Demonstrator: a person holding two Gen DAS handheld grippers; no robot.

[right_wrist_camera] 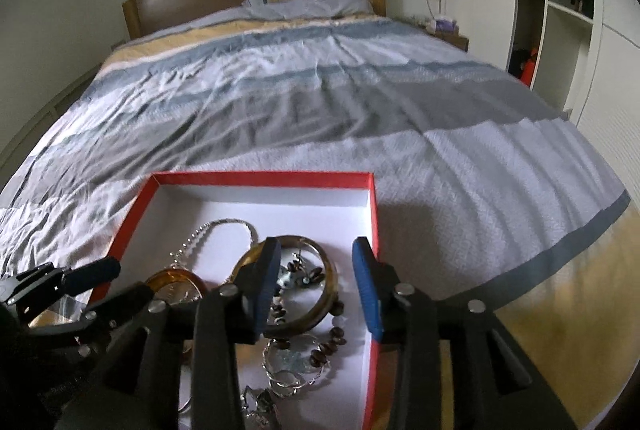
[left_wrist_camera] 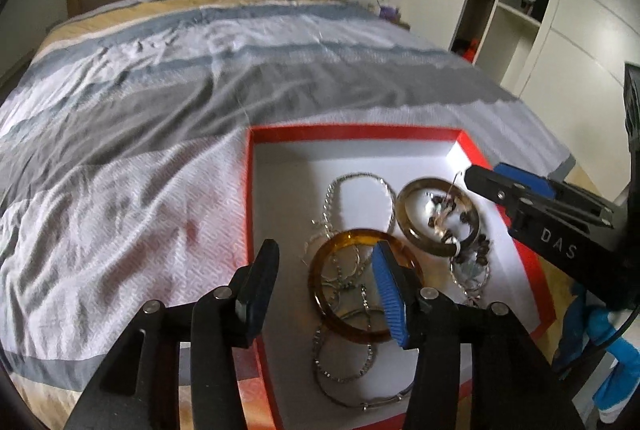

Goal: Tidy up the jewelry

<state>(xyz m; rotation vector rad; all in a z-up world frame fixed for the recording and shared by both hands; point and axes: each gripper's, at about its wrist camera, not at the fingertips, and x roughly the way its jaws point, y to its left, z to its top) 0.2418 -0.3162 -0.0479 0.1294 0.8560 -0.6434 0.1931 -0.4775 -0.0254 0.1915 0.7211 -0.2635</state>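
Red box on the bed holds bangles, chains and beads in a loose heap; sorting appears unfinished. Left hand-held gripper and right hand-held gripper hover open, empty.

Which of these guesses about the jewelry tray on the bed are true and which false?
1. The red box sits on the striped bedspread. True.
2. The left gripper is clamping the amber bangle. False: its jaws stand apart, holding nothing.
3. The box's far end is white and bare. True.
4. The right gripper holds a silver chain. False: it is open and holds nothing.
5. The box is closed with a lid. False: it is open.
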